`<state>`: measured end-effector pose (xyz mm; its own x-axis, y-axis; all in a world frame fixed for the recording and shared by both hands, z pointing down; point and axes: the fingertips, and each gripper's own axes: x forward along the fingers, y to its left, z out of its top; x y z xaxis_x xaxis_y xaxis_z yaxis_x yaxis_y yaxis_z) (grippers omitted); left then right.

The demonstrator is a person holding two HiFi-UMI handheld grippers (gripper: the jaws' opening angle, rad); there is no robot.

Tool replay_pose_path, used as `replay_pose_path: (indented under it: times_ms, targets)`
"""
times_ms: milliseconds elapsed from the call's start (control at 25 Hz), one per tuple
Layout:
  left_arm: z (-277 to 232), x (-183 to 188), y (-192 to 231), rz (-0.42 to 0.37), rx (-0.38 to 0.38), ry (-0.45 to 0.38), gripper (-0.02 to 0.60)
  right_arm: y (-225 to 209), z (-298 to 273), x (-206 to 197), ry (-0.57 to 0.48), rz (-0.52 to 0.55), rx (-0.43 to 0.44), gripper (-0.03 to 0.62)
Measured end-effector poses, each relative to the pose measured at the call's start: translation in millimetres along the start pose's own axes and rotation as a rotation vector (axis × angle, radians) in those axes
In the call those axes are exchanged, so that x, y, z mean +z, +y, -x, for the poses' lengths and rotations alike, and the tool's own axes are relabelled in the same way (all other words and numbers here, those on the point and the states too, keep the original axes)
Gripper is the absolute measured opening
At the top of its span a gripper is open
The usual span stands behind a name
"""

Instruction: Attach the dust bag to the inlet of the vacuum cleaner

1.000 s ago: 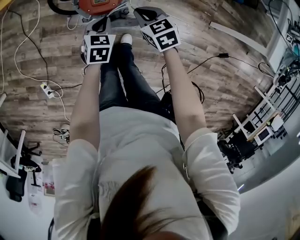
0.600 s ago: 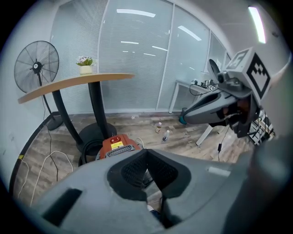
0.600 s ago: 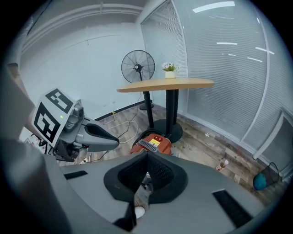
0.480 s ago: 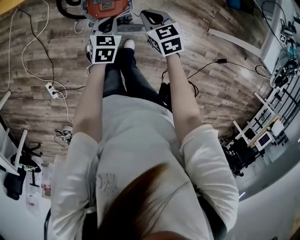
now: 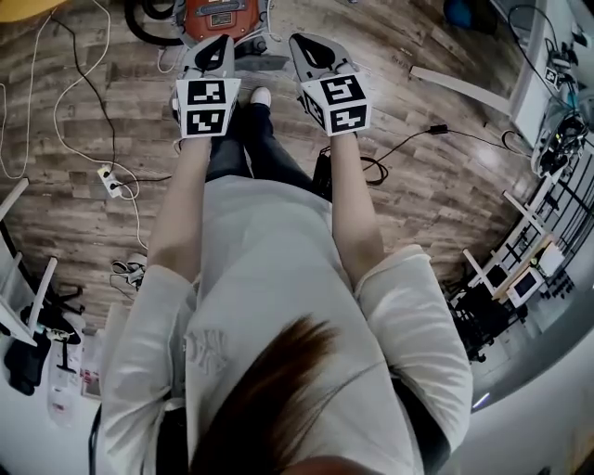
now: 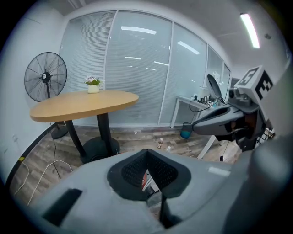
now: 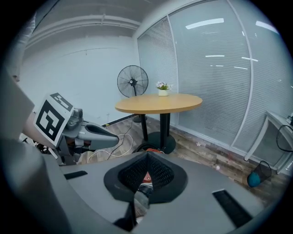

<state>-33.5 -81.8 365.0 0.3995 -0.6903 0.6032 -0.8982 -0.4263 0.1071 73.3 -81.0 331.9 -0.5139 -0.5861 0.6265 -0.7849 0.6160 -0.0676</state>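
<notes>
I'm in a white short-sleeve tee w/ faint chest print, dark jeans, white shoe. Left gripper & right gripper: grey shells, black mesh pads, each w/ a b&w square-marker cube.

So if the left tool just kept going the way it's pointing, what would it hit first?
Probably the orange vacuum cleaner on the floor: in the head view the left tool aims forward and down at it, nothing between. Depth is unclear, so it might meet the floor just short.
</notes>
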Motion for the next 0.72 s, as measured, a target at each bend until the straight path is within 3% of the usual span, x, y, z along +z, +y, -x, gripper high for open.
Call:
replay_pose_path:
  times_ms: [720]
  targets:
    - [73.4,71.6,-17.6,-0.04,-0.008,-0.175,0.017,32.8,75.8,65.7,-0.171,0.001,-0.017,0.002]
